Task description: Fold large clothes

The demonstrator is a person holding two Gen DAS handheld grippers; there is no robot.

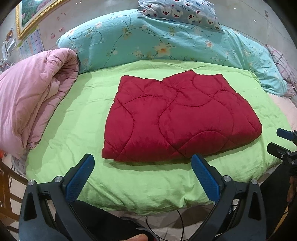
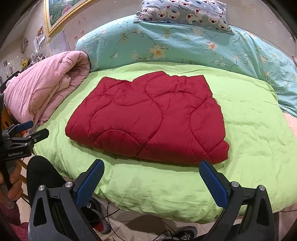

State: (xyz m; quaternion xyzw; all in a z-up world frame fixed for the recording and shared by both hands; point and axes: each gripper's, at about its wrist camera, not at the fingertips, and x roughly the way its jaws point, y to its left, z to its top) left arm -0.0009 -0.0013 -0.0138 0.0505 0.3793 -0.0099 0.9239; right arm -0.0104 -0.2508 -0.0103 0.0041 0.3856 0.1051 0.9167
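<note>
A red quilted garment (image 1: 178, 118) lies folded into a flat rectangle on the green bed cover (image 1: 78, 129); it also shows in the right wrist view (image 2: 148, 118). My left gripper (image 1: 143, 163) is open and empty, held off the near edge of the bed, short of the garment's front edge. My right gripper (image 2: 151, 166) is open and empty, also short of the garment's front edge. The right gripper shows at the right edge of the left wrist view (image 1: 284, 142). The left gripper shows at the left edge of the right wrist view (image 2: 35, 129).
A rolled pink quilt (image 1: 31, 103) lies at the bed's left. A blue floral duvet (image 1: 157, 40) and a bear-print pillow (image 1: 182, 13) lie behind. Shoes (image 2: 96, 215) and a cable are on the floor below the bed edge.
</note>
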